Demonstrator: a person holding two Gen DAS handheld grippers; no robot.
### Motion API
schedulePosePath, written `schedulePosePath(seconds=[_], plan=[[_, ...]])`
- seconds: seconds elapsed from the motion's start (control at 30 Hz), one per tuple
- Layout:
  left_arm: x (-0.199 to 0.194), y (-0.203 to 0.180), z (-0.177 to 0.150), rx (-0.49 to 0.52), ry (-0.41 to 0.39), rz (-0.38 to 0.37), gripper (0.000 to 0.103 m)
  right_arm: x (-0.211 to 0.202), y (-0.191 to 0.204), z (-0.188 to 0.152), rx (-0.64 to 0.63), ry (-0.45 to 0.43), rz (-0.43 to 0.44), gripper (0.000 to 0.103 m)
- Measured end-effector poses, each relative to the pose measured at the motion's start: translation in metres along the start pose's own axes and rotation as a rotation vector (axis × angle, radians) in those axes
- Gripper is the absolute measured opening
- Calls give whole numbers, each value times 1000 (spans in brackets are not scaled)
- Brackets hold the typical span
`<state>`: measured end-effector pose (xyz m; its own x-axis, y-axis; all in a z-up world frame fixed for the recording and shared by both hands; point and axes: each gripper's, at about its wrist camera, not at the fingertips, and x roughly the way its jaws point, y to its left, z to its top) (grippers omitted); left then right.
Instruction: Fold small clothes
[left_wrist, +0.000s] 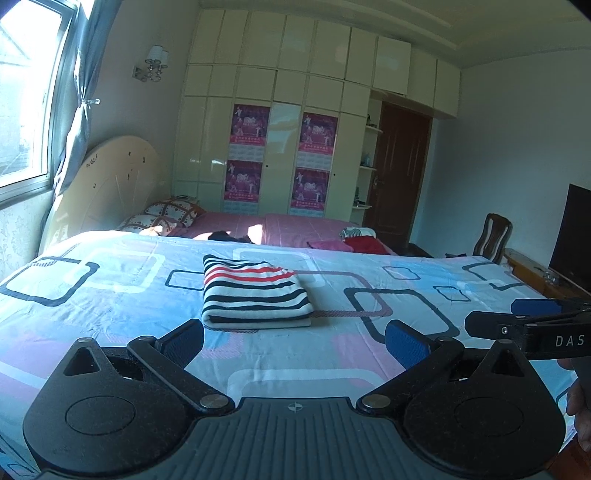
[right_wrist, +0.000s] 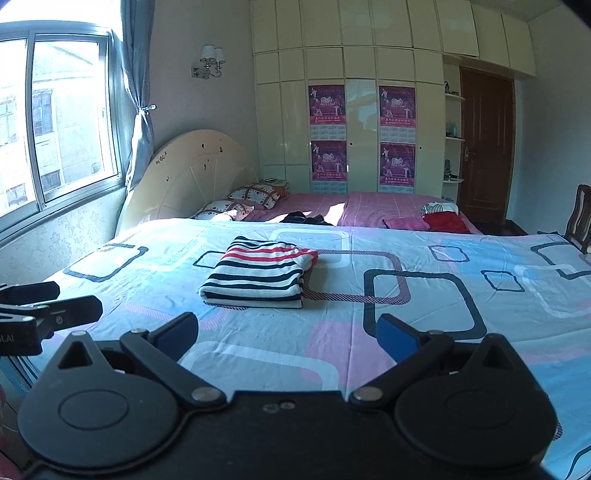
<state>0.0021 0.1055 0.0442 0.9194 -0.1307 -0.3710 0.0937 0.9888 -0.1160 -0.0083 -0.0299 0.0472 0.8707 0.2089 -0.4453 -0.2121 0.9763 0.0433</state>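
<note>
A folded striped garment (left_wrist: 255, 295), white with navy and red stripes, lies flat on the patterned bedsheet (left_wrist: 110, 295). It also shows in the right wrist view (right_wrist: 258, 273). My left gripper (left_wrist: 293, 343) is open and empty, held above the sheet just short of the garment. My right gripper (right_wrist: 286, 338) is open and empty, also short of the garment and to its right. The right gripper's fingers (left_wrist: 491, 325) enter the left view at the right edge; the left gripper's fingers (right_wrist: 77, 306) enter the right view at the left edge.
Beyond the sheet is a pink bed (right_wrist: 369, 206) with pillows (right_wrist: 255, 194), dark clothes (right_wrist: 306, 218) and a red and striped pile (right_wrist: 439, 218). A headboard (right_wrist: 184, 177), window (right_wrist: 55, 122), wardrobe (right_wrist: 351, 110), door (right_wrist: 484, 147) and chair (left_wrist: 491, 236) surround the bed.
</note>
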Motion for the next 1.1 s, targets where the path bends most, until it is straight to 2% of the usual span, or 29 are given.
schedulePosePath(seconds=[1.1], plan=[[7,2,8,12,-11,3,103,5,3,6,-20,-12,-4,103]])
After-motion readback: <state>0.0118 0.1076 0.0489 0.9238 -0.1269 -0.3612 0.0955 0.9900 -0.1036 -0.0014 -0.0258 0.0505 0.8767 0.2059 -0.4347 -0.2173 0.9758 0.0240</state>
